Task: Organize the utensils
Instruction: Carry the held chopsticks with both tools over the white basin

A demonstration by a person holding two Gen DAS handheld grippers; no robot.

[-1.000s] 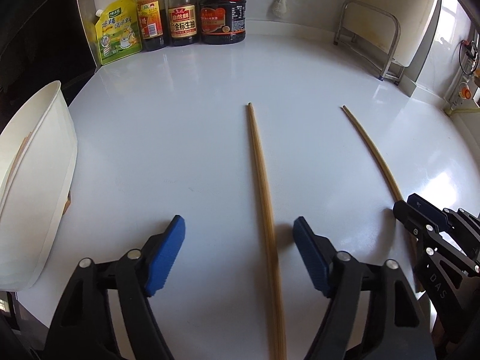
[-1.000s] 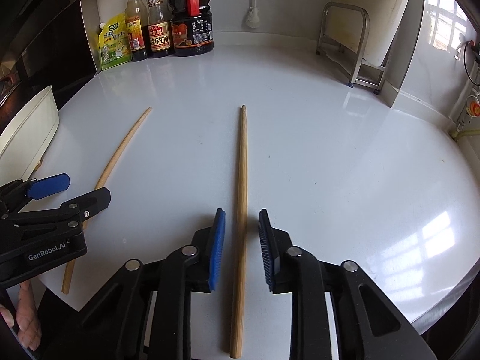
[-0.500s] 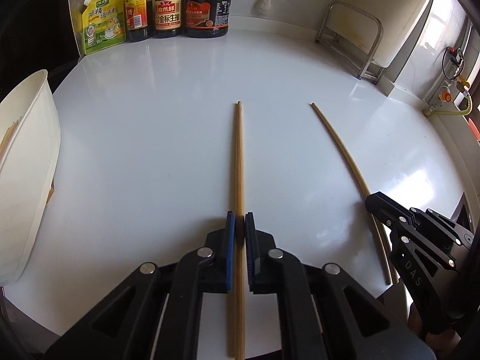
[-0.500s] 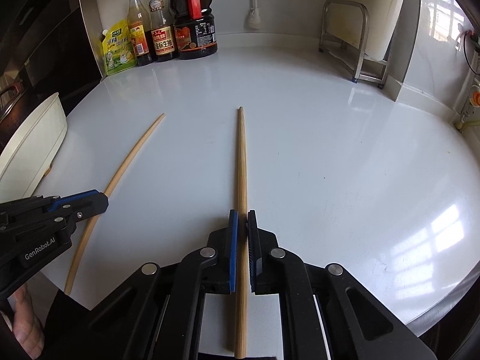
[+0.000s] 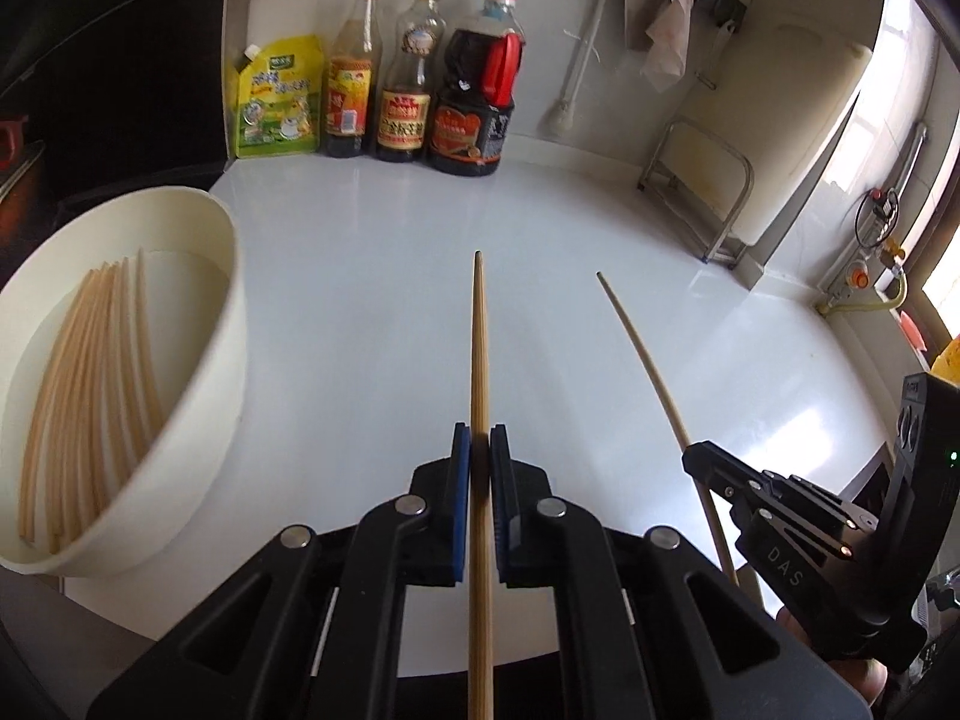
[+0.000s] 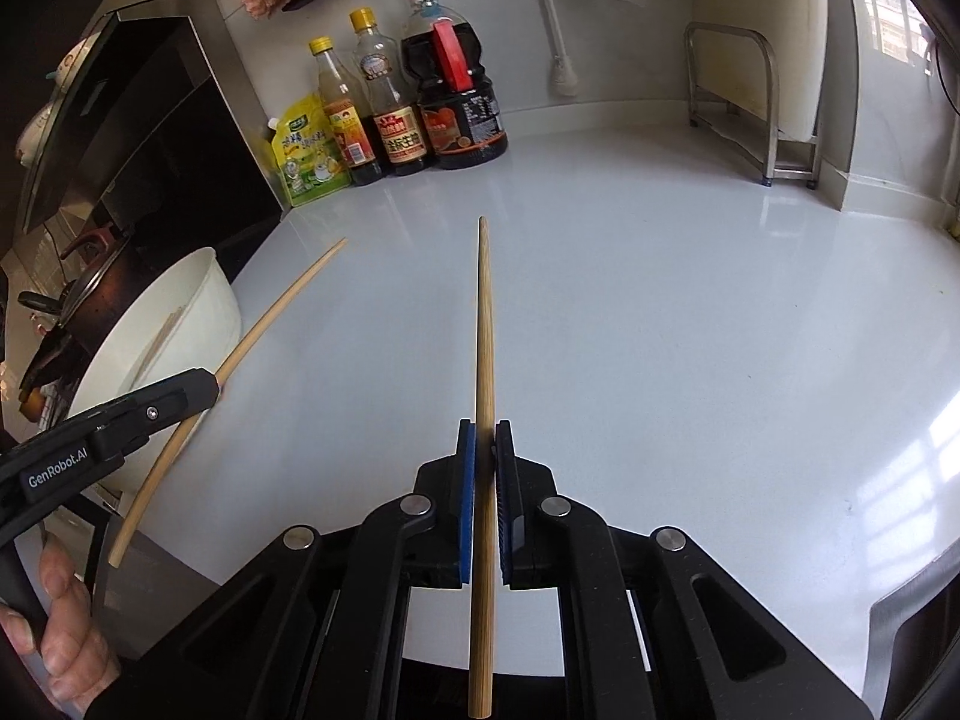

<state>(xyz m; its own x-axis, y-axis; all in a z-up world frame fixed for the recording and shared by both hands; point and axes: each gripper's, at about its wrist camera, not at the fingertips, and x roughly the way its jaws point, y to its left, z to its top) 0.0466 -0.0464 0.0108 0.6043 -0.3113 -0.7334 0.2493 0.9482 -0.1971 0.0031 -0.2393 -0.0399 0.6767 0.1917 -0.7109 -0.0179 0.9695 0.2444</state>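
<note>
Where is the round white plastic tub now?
In the left wrist view the round white plastic tub sits at the left edge of the white counter, holding wooden chopsticks, left of the left tool.

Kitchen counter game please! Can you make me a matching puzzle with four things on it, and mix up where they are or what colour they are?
Things:
1. wooden chopstick in the left tongs
2. round white plastic bowl
3. big dark sauce jug
4. yellow-green refill pouch

Clues:
A. red handle
B. leftmost of the row at the wall
C. holds many chopsticks
D. pinched between blue pads

Pairs: 1-D, 2-C, 3-A, 4-B
</note>
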